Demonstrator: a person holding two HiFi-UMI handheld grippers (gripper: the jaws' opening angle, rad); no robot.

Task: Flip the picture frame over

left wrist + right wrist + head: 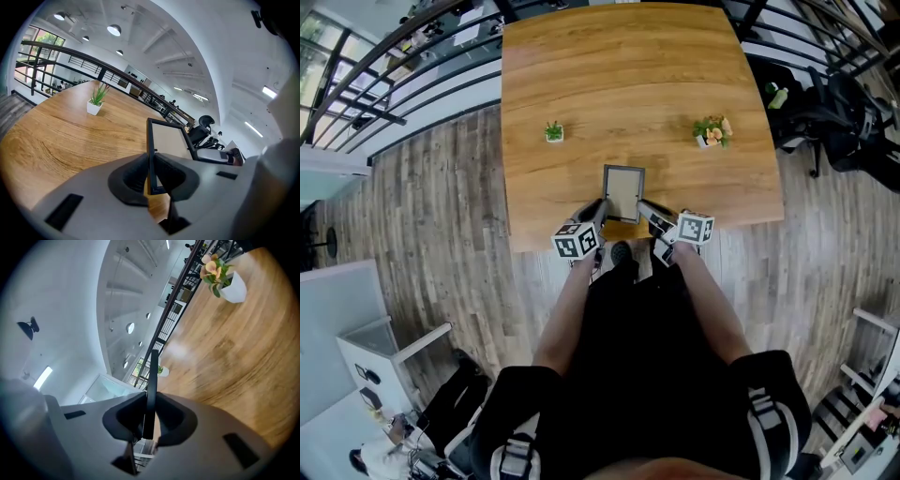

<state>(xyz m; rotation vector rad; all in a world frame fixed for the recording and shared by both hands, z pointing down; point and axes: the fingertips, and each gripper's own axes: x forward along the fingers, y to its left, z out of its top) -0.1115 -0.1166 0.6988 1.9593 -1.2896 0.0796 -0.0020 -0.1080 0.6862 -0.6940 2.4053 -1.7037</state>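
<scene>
A small black-edged picture frame (623,190) is held near the wooden table's (581,84) front edge, its pale face toward the head camera. My left gripper (598,212) is shut on its near-left corner; in the left gripper view the frame's (168,140) thin black edge runs up between the pads. My right gripper (649,212) is shut on the near-right corner. In the right gripper view the frame (151,390) shows edge-on, pinched between the dark pads (168,416).
A small green plant in a white pot (554,132) stands at mid-left of the table, also seen as the potted plant (97,100). A flowering plant in a white pot (712,130) stands at mid-right. Black chairs (825,112) sit beyond the right edge.
</scene>
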